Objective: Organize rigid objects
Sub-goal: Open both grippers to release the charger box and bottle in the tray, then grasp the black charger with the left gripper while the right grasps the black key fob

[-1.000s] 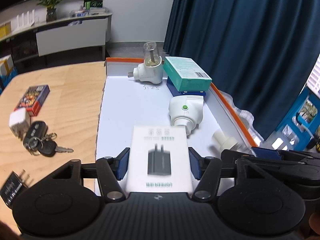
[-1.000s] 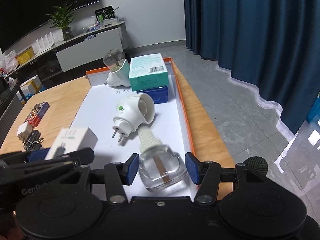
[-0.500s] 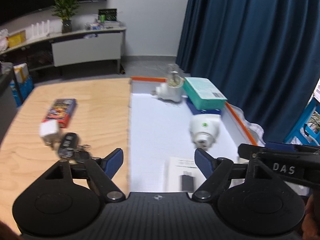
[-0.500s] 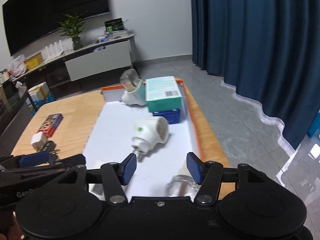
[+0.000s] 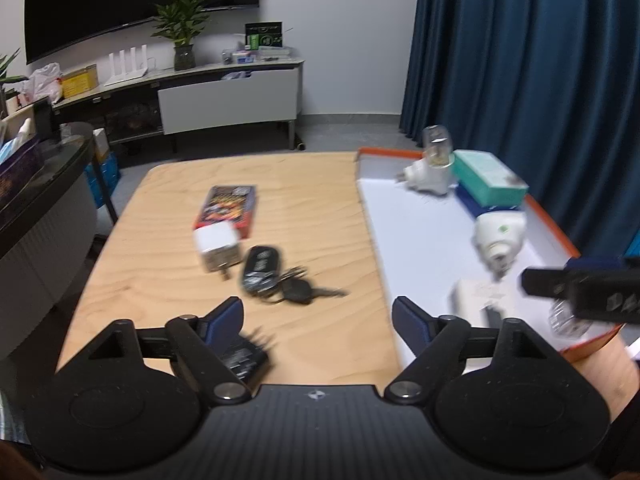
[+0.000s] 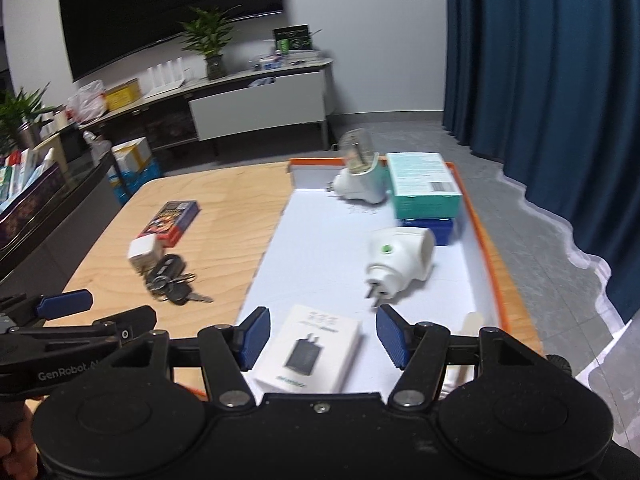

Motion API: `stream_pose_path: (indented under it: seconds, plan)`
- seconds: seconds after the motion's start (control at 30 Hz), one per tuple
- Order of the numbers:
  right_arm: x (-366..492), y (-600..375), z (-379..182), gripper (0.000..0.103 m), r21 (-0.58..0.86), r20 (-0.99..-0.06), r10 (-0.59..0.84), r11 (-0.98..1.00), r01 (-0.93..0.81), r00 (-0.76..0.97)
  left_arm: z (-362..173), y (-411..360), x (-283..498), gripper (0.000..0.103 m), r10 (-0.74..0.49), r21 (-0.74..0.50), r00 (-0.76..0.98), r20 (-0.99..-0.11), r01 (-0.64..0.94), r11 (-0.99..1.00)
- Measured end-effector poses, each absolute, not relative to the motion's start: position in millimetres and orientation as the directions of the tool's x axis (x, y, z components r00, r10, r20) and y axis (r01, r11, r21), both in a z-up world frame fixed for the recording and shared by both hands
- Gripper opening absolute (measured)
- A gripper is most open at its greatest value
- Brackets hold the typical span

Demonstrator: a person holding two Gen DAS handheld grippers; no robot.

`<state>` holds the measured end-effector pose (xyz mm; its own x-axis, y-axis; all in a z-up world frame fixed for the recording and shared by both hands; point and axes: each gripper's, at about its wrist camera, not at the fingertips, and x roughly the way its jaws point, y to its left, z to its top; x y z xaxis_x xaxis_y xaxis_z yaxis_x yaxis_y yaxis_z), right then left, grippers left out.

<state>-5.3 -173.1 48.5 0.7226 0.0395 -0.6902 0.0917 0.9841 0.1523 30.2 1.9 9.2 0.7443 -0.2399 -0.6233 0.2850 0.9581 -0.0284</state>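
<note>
Dark blue curtains (image 6: pixel 540 80) beside white wall (image 6: pixel 360 36), wall-mounted television (image 6: pixel 160 12), low media console (image 6: pixel 256 108), potted plant (image 6: pixel 210 44), grey floor (image 6: pixel 520 220).

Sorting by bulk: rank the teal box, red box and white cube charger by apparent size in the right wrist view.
1. teal box
2. red box
3. white cube charger
All lie at similar range, so the order seems safe.

Left tool (image 5: pixel 318 316) jaws wide, just opened, empty; right tool (image 6: pixel 318 334) likewise, empty.
</note>
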Motion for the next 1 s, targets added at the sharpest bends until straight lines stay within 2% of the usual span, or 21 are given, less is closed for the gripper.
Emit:
stream_pose_path:
  seconds: [0.27, 0.5, 0.7, 0.77, 0.83, 1.0]
  plan:
    - [-4, -162, 48, 0.072, 0.163, -0.682, 0.054, 0.983, 0.079, 0.729, -25, 56, 39, 0.087, -0.239, 0.017, 0.721, -0.651, 0.329, 0.944]
    - [6, -149, 44, 0.072, 0.167, -0.687, 0.078, 0.985, 0.053, 0.723, -36, 57, 51, 0.084, -0.292, 0.041, 0.702, -0.650, 0.416, 0.908]
    - [21, -137, 43, 0.072, 0.170, -0.686, 0.109, 0.985, 0.012, 0.720, -44, 50, 57, 0.063, -0.326, 0.050, 0.684, -0.653, 0.468, 0.882]
    - [30, -130, 41, 0.072, 0.178, -0.689, 0.135, 0.984, -0.015, 0.712, -43, 52, 58, 0.040, -0.343, 0.018, 0.680, -0.648, 0.465, 0.885]
    - [39, -121, 38, 0.072, 0.192, -0.692, 0.177, 0.980, -0.058, 0.700, -43, 54, 58, 0.037, -0.325, 0.023, 0.693, -0.643, 0.442, 0.897]
    - [71, -93, 24, 0.072, 0.221, -0.717, 0.261, 0.965, -0.143, 0.647, -37, 71, 62, 0.037, -0.273, 0.000, 0.724, -0.634, 0.353, 0.936]
